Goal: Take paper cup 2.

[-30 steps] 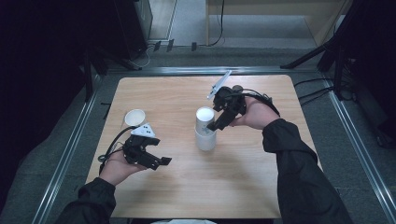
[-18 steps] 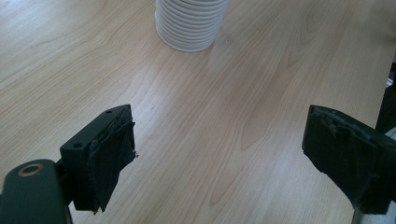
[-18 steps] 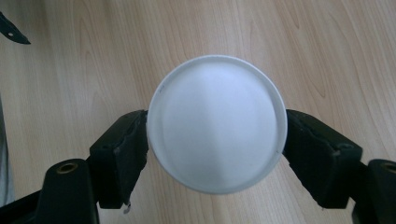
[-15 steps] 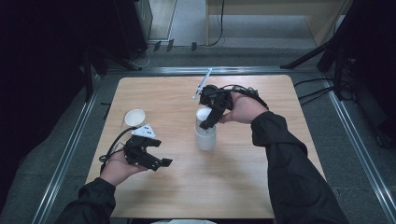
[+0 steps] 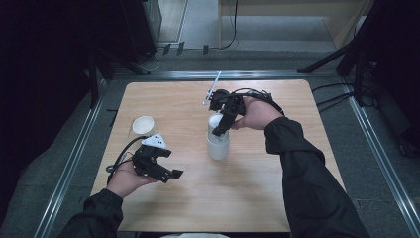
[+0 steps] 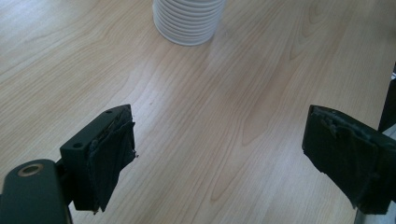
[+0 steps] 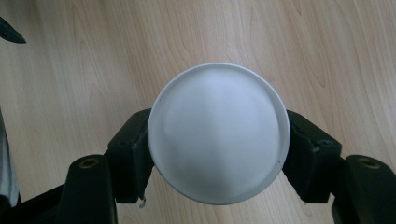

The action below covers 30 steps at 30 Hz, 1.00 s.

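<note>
- Right gripper (image 5: pixel 221 130) points down over the stack of white paper cups (image 5: pixel 218 144) at mid-table; its jaws have just been closing, one on each side of the top cup (image 7: pixel 218 133).
- Right gripper view: both black pads sit against the top cup's rim, left and right, so it reads as a grip on that cup. Cup mouth faces the camera and the inside is bare white, nothing in it.
- Left gripper (image 5: pixel 171 173) is held low over the wooden table (image 5: pixel 277 198) at front left, well apart from the stack. Jaws spread wide, nothing between them; in the left gripper view, bare wood lies between the pads (image 6: pixel 109 158).
- Stack stands upright. In the left gripper view its ribbed lower part (image 6: pixel 188 21) shows many nested rims; the upper part is cut off by the frame's top edge.
- Single white cup (image 5: pixel 143 125) stands alone near the table's left edge, just beyond the left hand, mouth up. It looks empty, but it's too small to be sure.
- White stick-like part (image 5: pixel 212 90) rises from the top of the right gripper, toward the table's far edge; can't tell what it is.
- Hidden: from the high view the right gripper's body covers the stack's top, so the contact itself is only legible from the gripper's own camera.
- Room around the table is dark; nothing readable there beyond cables and rails.
</note>
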Each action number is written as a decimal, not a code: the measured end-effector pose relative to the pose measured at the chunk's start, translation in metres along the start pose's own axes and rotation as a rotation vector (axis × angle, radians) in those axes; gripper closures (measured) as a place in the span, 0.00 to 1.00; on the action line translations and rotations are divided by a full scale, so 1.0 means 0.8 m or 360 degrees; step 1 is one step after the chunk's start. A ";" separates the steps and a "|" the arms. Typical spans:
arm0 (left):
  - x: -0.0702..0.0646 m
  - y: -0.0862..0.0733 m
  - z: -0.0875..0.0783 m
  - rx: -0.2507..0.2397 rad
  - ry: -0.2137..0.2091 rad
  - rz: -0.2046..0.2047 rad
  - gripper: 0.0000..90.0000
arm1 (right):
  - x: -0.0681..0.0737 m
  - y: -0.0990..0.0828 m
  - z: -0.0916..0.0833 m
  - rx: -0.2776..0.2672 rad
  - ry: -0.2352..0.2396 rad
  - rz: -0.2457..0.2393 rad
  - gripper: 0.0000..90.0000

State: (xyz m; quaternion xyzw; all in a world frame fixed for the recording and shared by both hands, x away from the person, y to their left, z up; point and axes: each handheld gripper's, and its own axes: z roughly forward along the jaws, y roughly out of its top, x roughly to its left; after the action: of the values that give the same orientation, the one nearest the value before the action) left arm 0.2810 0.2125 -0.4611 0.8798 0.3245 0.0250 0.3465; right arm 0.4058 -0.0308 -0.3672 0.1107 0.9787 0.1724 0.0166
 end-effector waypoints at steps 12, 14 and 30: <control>0.001 -0.001 -0.003 -0.0017 -0.0005 -0.0001 0.10 | 0.001 0.010 -0.023 0.0000 0.0012 0.0010 0.37; 0.002 -0.001 -0.004 -0.0024 -0.0004 -0.0005 0.10 | 0.002 0.011 -0.028 -0.0012 0.0018 0.0016 0.37; 0.005 -0.002 -0.006 -0.0054 -0.0025 -0.0014 0.10 | 0.012 0.018 -0.094 -0.0075 0.0000 0.0032 0.38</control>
State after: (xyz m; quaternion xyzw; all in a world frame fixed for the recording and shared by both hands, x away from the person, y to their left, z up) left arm 0.2821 0.2183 -0.4590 0.8725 0.3251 0.0222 0.3640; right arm 0.3941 -0.0403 -0.2913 0.1200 0.9732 0.1955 0.0173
